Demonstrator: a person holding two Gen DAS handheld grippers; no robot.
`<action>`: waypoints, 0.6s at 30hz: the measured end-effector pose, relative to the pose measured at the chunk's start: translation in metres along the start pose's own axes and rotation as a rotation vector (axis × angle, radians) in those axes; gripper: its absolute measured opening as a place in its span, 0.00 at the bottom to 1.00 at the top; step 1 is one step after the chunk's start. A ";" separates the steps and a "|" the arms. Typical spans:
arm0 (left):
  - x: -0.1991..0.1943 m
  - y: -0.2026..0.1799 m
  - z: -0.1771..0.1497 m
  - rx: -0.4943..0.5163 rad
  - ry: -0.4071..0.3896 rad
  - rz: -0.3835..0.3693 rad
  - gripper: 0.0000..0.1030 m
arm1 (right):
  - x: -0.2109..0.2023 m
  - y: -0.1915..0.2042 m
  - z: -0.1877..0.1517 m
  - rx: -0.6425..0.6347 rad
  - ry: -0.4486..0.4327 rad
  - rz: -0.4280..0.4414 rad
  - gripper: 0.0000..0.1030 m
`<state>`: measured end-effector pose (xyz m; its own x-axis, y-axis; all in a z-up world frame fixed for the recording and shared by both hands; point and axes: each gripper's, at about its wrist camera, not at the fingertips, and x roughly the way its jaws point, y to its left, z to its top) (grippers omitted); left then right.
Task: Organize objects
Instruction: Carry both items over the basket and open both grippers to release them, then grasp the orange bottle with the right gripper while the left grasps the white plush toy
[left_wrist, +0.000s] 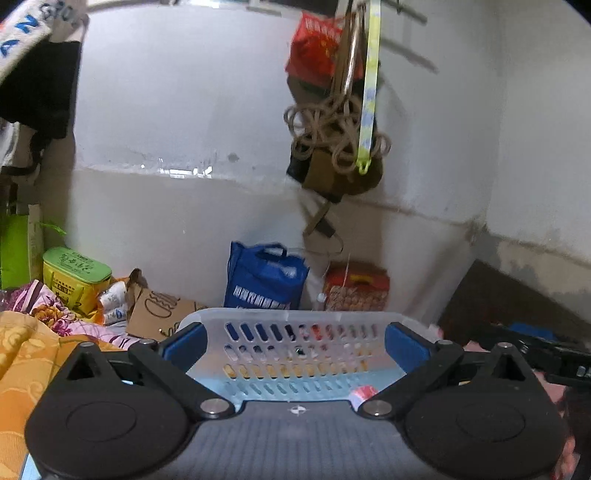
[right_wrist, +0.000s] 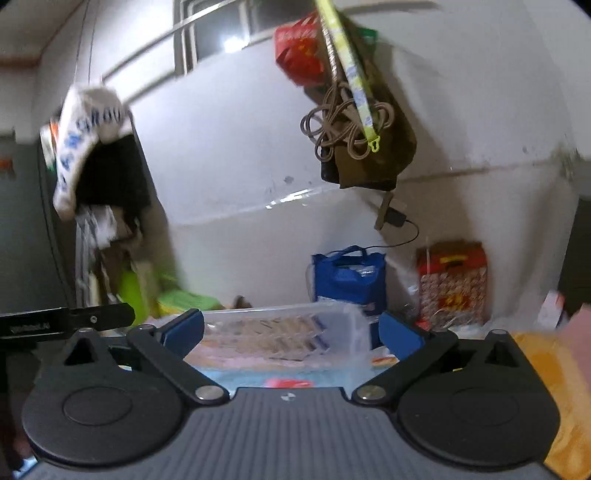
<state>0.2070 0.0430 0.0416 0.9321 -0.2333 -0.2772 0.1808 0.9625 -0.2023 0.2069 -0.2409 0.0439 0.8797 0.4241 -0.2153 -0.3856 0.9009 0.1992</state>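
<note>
Facing the white slotted basket (left_wrist: 295, 347), the left claw (left_wrist: 295, 341) stands spread wide with nothing between its blue pads, and the basket's far wall fills the gap ahead of it. The right claw (right_wrist: 291, 334) is likewise spread and empty, looking at the same basket (right_wrist: 288, 332) through motion blur. The basket sits on a bed among orange and floral bedding (left_wrist: 33, 332), in front of the blue bag (left_wrist: 264, 277) and the red patterned box (left_wrist: 356, 286) against the wall. Inside the basket, near its closer edge, lies a small red-and-white item (left_wrist: 364, 392), too blurred to name. The basket looks like thin moulded plastic: light, fairly stiff at the rim yet likely to flex along the perforated walls, and smooth enough to slip under a shallow pinch. My judgement is that the thickened top rim is the best hold, one claw on each side of the basket, since a single grip would probably let it tilt and spill. The soft bedding beneath the basket gives little support for pressing down
</note>
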 end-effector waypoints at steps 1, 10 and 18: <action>-0.012 -0.001 -0.004 0.003 -0.017 -0.008 1.00 | -0.012 0.002 -0.009 0.002 0.004 0.016 1.00; -0.057 -0.007 -0.068 0.066 0.054 -0.006 1.00 | -0.016 0.004 -0.062 0.032 0.295 0.020 0.97; -0.049 0.031 -0.077 -0.056 0.164 0.088 0.99 | 0.004 0.017 -0.071 0.005 0.389 0.051 0.84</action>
<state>0.1431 0.0734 -0.0230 0.8789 -0.1729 -0.4445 0.0790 0.9719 -0.2218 0.1837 -0.2172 -0.0215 0.6877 0.4723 -0.5513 -0.4236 0.8778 0.2236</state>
